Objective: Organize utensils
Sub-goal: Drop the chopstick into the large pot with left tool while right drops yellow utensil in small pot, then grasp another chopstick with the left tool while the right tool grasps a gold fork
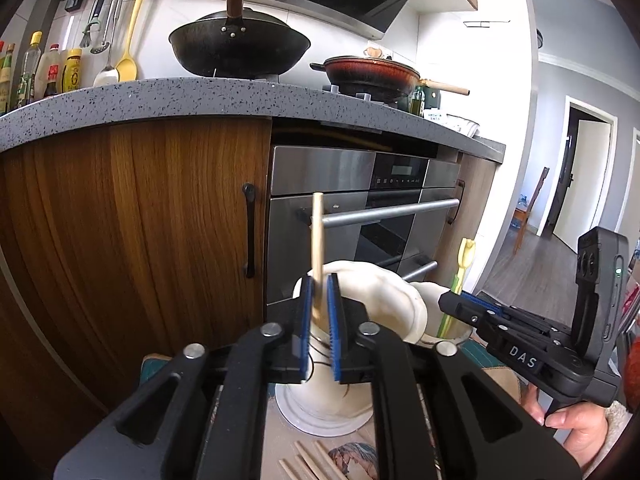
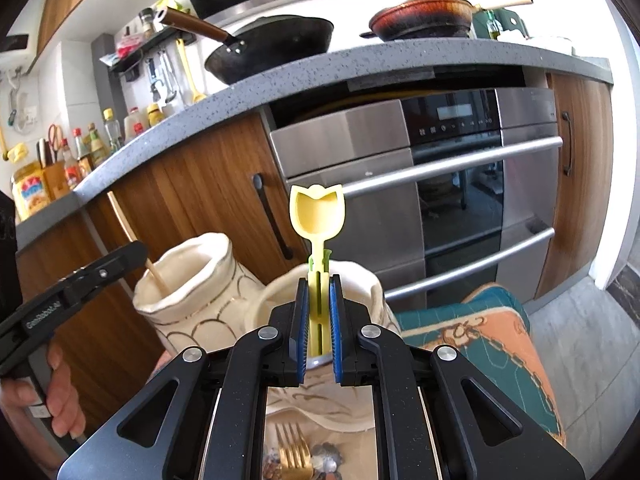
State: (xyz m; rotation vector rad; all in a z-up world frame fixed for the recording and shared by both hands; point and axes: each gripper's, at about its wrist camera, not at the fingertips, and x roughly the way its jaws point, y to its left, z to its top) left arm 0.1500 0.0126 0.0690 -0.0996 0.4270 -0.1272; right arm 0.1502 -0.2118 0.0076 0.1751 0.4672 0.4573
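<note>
The big oven (image 2: pixel 460 184) is sitting behind everything, under the gray counter (image 1: pixel 200 100). In front of it two cream vases are standing side by side on a table with a colorful cloth (image 2: pixel 480 332). The left vase (image 2: pixel 188 284) is taking sticks and the right vase (image 2: pixel 360 280) is taking a spoon, so I think each kind of utensil is getting its own holder. The left gripper (image 1: pixel 320 312) is squeezing a wooden chopstick (image 1: pixel 318 240) between its blue pads and is holding it straight up over the left vase, with the low end going into the mouth. Standing up like that probably helps it slide in. The right gripper (image 2: pixel 319 320) is pinching the green stem of a yellow tulip spoon (image 2: pixel 318 216), bowl up, at the right vase. I cannot tell if its bottom is inside yet. More chopsticks (image 1: pixel 312 460) and a gold fork (image 2: pixel 292 452) are lying on the table, waiting.
</note>
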